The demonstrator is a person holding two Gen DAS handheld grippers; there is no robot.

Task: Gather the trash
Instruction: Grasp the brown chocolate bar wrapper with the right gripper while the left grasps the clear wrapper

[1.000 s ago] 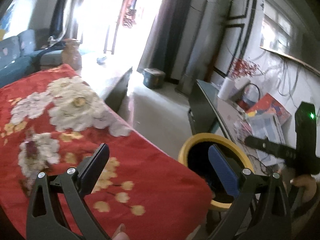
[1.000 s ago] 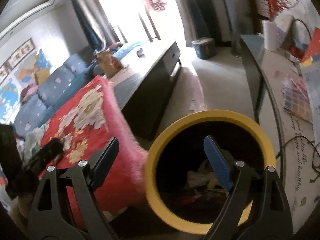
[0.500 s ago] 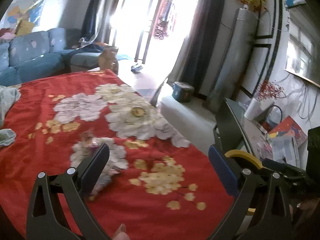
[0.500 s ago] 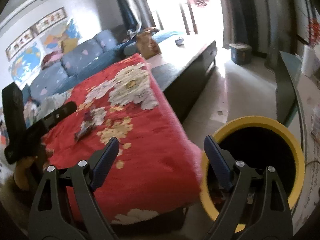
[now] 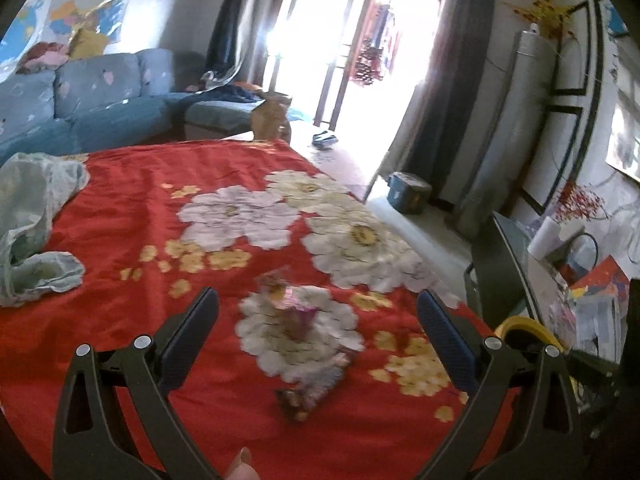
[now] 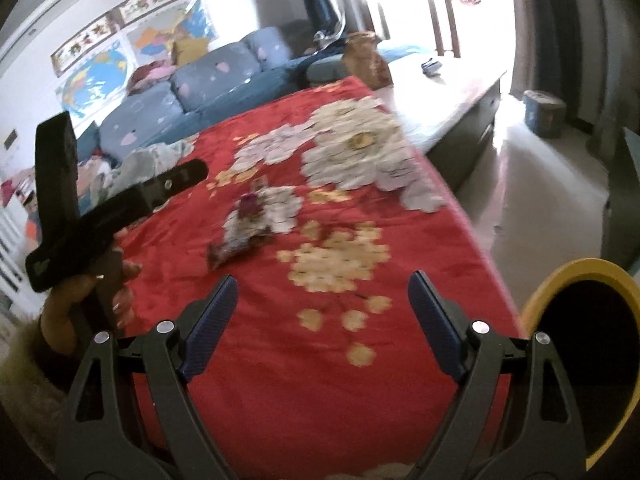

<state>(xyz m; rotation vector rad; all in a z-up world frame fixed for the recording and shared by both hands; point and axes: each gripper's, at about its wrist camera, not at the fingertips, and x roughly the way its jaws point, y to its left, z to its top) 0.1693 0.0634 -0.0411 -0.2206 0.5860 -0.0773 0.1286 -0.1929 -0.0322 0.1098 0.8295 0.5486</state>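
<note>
1. Over the red blanket [image 5: 120, 220] the left hand-held gripper [image 5: 318, 320] hangs with its jaws spread wide, holding nothing and touching nothing.
2. The right hand-held gripper [image 6: 322, 306] is likewise wide apart and empty, above the blanket's near edge.
3. Two bits of trash lie on the blanket's white flower print: a pink wrapper [image 5: 290, 300] and, nearer the left camera, a grey-purple wrapper [image 5: 310, 390].
4. In the left view both sit between the spread fingers; in the right view they lie ahead and to the left, well apart from that gripper.
5. The grey-purple wrapper is elongated; in the right view its long axis runs from lower left to upper right, with the darker end at lower left.
6. The pink wrapper lies just beyond its far end; whether the two touch cannot be told.
7. A yellow-rimmed bin [image 6: 576, 280] stands off the blanket's right corner, cut off by the frame edge; in the left view only a sliver of rim shows behind the right finger.
8. Both wrappers are motion-blurred, so their print and exact shape are unreadable.
9. A pale cloth [image 5: 32, 216] lies crumpled at the blanket's left side.
</note>
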